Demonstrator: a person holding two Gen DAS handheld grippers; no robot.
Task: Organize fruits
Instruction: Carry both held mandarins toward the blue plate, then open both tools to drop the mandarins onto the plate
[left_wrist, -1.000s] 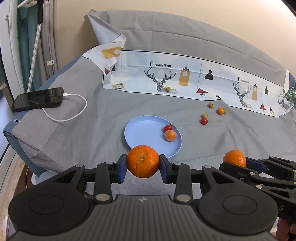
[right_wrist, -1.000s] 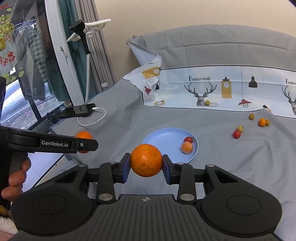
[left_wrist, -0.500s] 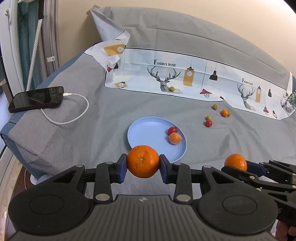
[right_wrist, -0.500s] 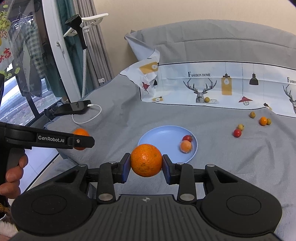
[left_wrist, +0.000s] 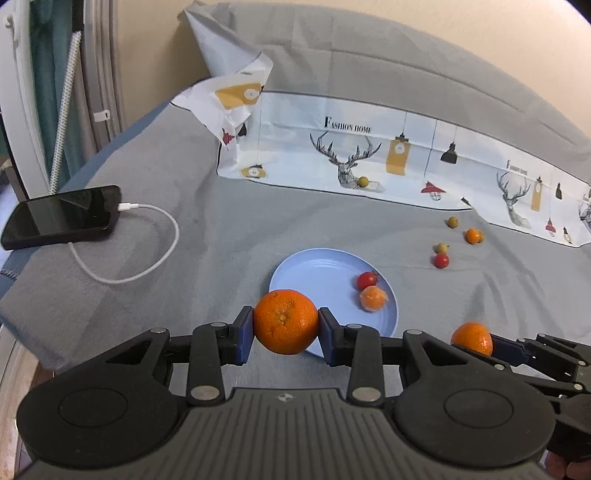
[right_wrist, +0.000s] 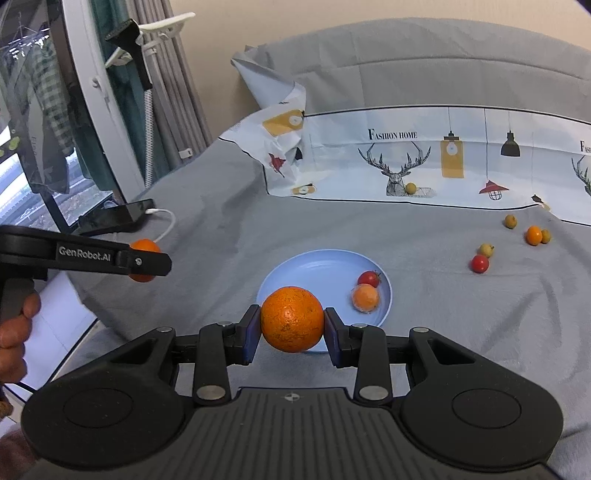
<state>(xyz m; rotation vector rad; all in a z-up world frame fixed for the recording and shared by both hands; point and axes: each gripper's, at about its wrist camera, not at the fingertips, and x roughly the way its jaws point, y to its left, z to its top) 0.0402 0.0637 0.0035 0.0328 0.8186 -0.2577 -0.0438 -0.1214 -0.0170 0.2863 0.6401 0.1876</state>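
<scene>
Left wrist: my left gripper (left_wrist: 285, 328) clamps a round orange (left_wrist: 285, 321) at the round light-blue plate's (left_wrist: 314, 269) near rim; I'd lower before releasing.
Right wrist: right gripper (right_wrist: 291, 325) clamps a second round orange (right_wrist: 291, 319) likewise; I'd place clear of the red cherry tomato (right_wrist: 369, 278).

Plate's (left_wrist: 295, 266) near rim behind orange (left_wrist: 285, 322)

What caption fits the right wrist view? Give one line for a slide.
Right gripper carries an orange toward the blue plate holding a tomato.
</scene>
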